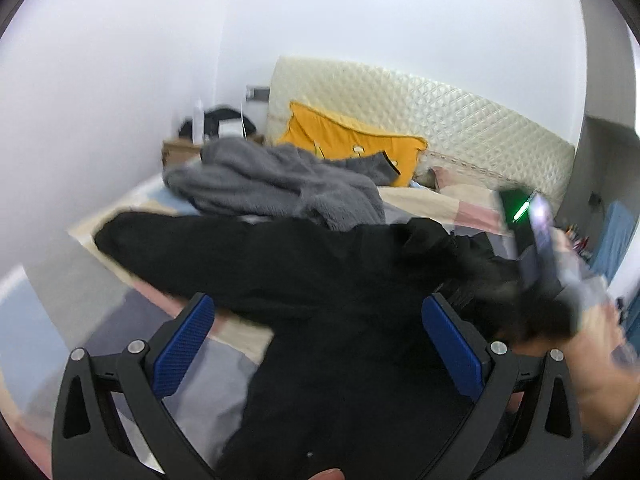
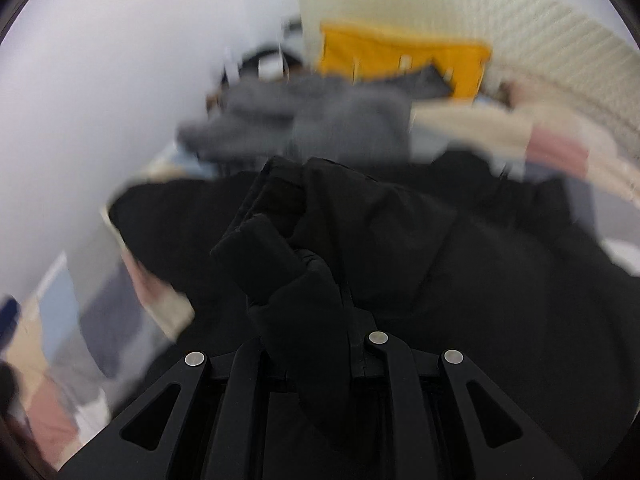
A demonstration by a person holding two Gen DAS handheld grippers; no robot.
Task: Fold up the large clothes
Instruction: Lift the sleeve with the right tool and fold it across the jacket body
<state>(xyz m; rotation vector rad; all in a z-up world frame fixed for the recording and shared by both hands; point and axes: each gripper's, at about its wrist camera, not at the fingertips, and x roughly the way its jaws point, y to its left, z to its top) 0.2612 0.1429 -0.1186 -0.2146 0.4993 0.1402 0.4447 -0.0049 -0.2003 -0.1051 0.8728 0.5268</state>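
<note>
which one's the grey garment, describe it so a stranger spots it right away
Start at the quilted cream headboard and the yellow pillow leaning on it. The grey garment lies heaped in front of that pillow, behind the spread black jacket. It alone is fuzzy and grey.

text: none legible | labels: 0 | signs: 0 (both views blurred)

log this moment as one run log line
stage: folding black jacket on bed | left gripper: open over jacket | right gripper: shut on jacket sleeve

Two close wrist views toward headboard (image 1: 440, 112), sharing black jacket (image 1: 320, 280).
</note>
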